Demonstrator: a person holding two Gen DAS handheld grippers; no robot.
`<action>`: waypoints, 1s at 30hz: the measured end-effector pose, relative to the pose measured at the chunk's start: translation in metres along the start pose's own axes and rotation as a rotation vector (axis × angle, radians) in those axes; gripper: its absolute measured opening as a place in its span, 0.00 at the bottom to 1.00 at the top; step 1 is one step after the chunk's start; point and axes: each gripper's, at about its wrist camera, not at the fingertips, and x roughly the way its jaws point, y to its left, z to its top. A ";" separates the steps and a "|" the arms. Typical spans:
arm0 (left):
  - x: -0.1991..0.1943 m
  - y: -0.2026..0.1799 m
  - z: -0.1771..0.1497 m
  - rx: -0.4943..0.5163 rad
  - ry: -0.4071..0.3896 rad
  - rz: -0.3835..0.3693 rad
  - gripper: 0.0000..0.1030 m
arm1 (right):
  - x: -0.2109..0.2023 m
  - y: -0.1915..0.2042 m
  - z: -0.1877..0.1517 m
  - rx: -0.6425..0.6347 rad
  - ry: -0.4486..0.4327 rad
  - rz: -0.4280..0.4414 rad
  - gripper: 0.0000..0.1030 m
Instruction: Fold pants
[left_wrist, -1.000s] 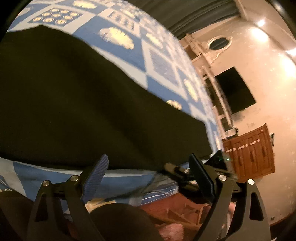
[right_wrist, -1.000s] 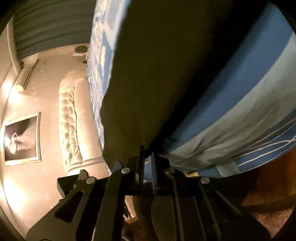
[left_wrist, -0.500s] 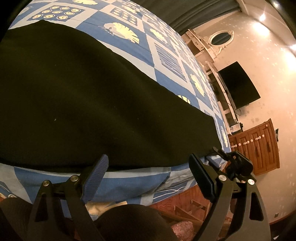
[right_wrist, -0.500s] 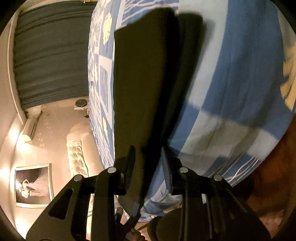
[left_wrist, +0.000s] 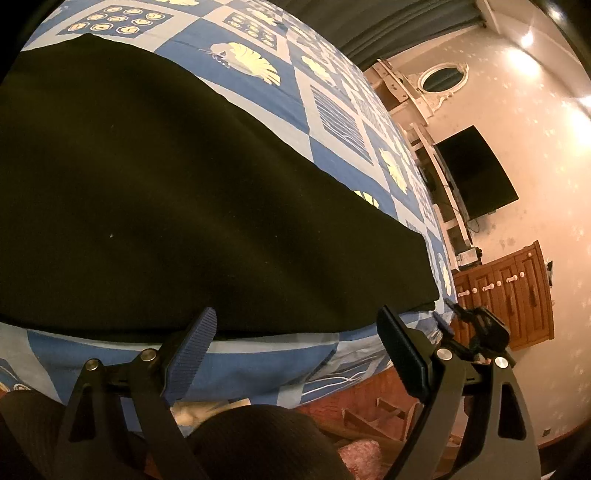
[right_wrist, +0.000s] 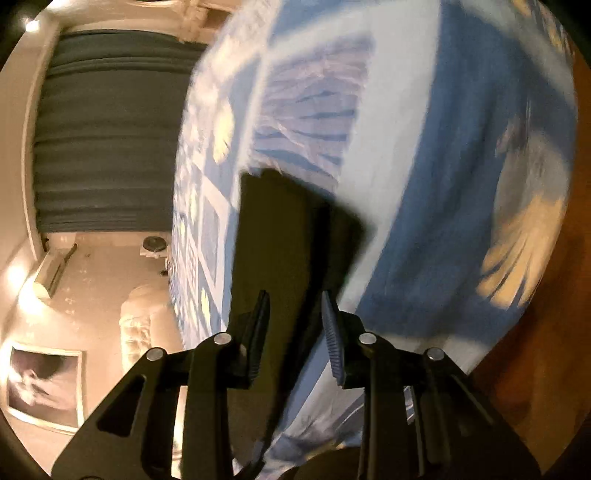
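The black pants (left_wrist: 177, 206) lie flat as a long folded strip on the blue and white patterned bedspread (left_wrist: 332, 122). My left gripper (left_wrist: 295, 332) is open and empty, just off the pants' near long edge. In the right wrist view the pants (right_wrist: 291, 236) run away from me as a narrow dark strip. My right gripper (right_wrist: 295, 314) is open, its jaws on either side of the strip's near end, not closed on it. The right gripper also shows in the left wrist view (left_wrist: 476, 328) at the pants' right end.
The bed's near edge (left_wrist: 258, 373) drops to a wooden floor (left_wrist: 369, 410). A wooden dresser (left_wrist: 513, 288) and a wall television (left_wrist: 476, 173) stand to the right. A tufted headboard (right_wrist: 136, 325) and grey curtains (right_wrist: 107, 140) show in the right wrist view.
My right gripper has let go of the pants' end, opened, and pulled back. The left gripper stays open and has drawn back slightly, so more of the pants shows.
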 end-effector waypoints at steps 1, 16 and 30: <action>0.000 0.000 -0.001 0.001 -0.001 0.001 0.85 | -0.001 -0.001 0.002 0.004 0.004 0.013 0.28; -0.003 -0.006 -0.002 0.020 -0.002 0.025 0.85 | 0.022 -0.005 0.004 -0.007 0.059 0.035 0.05; -0.034 -0.014 0.025 0.060 -0.059 0.036 0.85 | -0.001 -0.027 0.063 0.002 0.000 0.077 0.69</action>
